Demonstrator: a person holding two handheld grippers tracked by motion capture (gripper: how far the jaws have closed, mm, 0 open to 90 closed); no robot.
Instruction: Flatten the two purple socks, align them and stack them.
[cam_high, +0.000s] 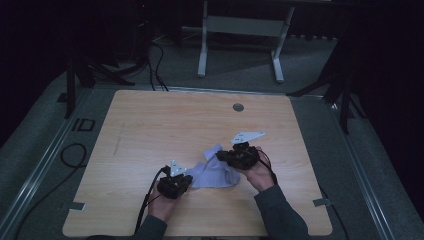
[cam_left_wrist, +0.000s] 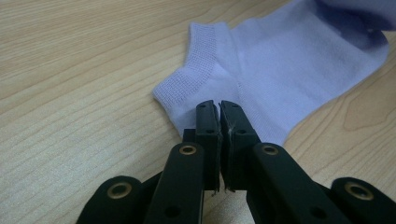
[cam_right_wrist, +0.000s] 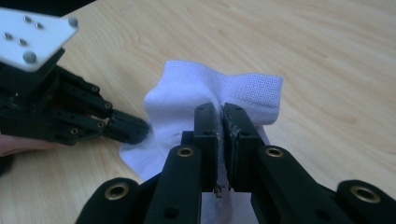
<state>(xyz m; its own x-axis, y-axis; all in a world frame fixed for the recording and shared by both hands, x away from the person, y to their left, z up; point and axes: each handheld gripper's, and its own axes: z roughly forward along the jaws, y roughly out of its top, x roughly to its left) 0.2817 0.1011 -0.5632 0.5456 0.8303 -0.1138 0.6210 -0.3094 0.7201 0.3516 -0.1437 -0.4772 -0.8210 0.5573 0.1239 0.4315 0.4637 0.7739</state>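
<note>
A pale lavender sock (cam_high: 216, 173) lies near the front middle of the wooden table (cam_high: 165, 125). My left gripper (cam_high: 187, 180) is at the sock's left edge. In the left gripper view its jaws (cam_left_wrist: 218, 108) are shut, pinching the sock (cam_left_wrist: 280, 79) near the ribbed cuff (cam_left_wrist: 196, 70). My right gripper (cam_high: 223, 156) is on the sock's far right part. In the right gripper view its jaws (cam_right_wrist: 219, 112) are shut on the sock (cam_right_wrist: 187, 88), whose cloth is lifted and bunched around the tips. The left gripper (cam_right_wrist: 133, 128) shows there too, touching the sock's edge.
A round cable hole (cam_high: 238, 107) sits near the table's far edge. A white desk frame (cam_high: 240, 27) stands on the floor behind. Cables (cam_high: 75, 155) lie on the floor at the left. Tape marks (cam_high: 75, 205) flank the table's front corners.
</note>
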